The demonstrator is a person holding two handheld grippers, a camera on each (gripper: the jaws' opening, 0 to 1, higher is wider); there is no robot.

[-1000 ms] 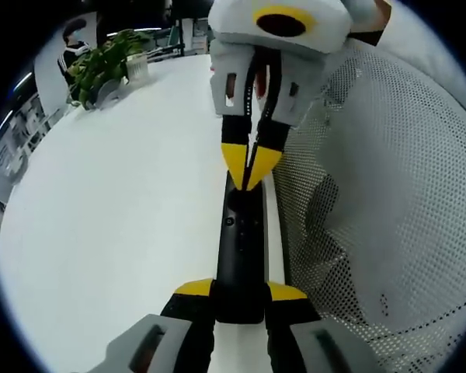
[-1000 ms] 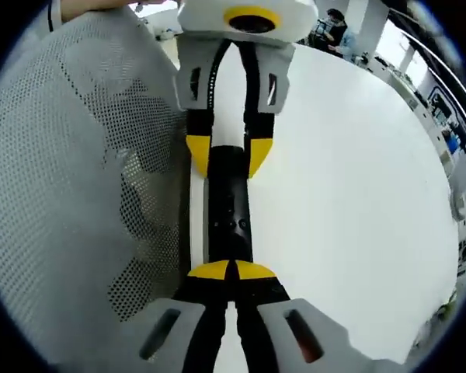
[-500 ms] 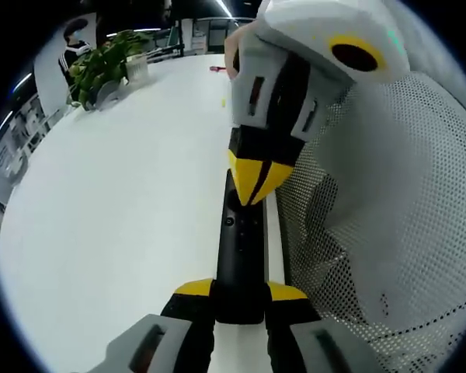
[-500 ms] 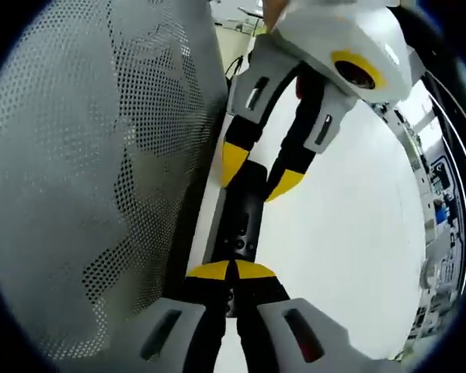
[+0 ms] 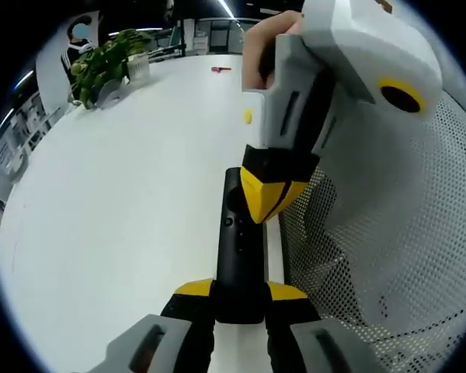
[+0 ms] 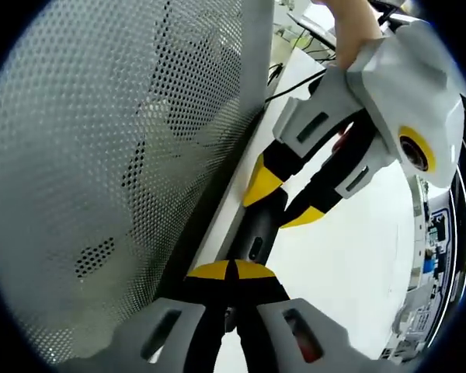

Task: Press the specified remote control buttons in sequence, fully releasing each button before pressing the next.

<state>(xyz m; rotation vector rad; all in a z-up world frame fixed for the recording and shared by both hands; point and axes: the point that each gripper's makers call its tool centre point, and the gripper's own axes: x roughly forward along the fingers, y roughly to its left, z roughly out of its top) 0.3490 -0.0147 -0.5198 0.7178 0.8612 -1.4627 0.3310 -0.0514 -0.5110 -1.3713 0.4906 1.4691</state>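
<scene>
While left claw (image 5: 241,289) clamps remote (image 5: 240,252) steady on bench (image 5: 124,202), right claw (image 5: 266,203), tips together, hovers over buttons as single presser.

The remote control (image 5: 240,256) is a long, slim black bar with small round buttons along its upper face. It lies flat on the white table (image 5: 124,194), close along the table's edge and parallel to it.

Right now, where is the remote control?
The remote control lies on the white table, clamped by the left gripper, beside the mesh panel, the right gripper over its far end.
</scene>
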